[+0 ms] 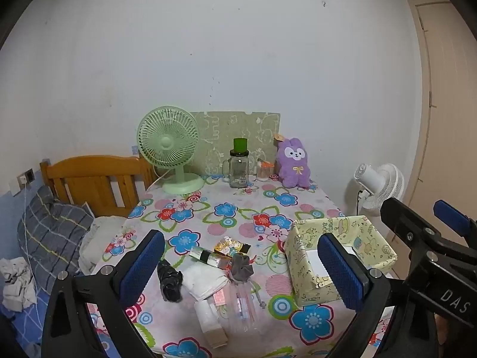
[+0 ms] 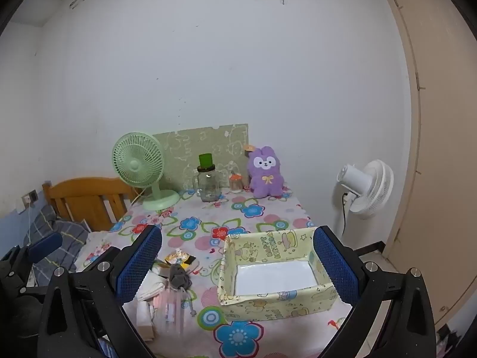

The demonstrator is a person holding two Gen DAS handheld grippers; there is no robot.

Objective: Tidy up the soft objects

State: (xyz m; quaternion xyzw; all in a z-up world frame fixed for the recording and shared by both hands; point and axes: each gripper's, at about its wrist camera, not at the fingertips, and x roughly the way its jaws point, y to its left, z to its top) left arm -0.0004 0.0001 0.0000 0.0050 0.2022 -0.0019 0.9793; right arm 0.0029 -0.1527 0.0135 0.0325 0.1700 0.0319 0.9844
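A pile of small items lies on the floral tablecloth near the front: a grey scrunchie (image 1: 242,268), a white folded cloth (image 1: 202,280), a black crumpled bag (image 1: 170,280) and a clear pouch (image 1: 243,304). A yellow patterned box (image 2: 274,271) stands open to their right, with a white bottom; it also shows in the left wrist view (image 1: 337,256). A purple plush bunny (image 1: 292,162) sits at the table's far edge. My left gripper (image 1: 241,268) is open above the pile. My right gripper (image 2: 235,268) is open in front of the box.
A green desk fan (image 1: 168,149), a glass jar with a green lid (image 1: 239,167) and a small jar (image 1: 263,171) stand at the back. A wooden bed headboard (image 1: 95,179) and pillow lie left. A white floor fan (image 2: 366,188) stands right, by a door.
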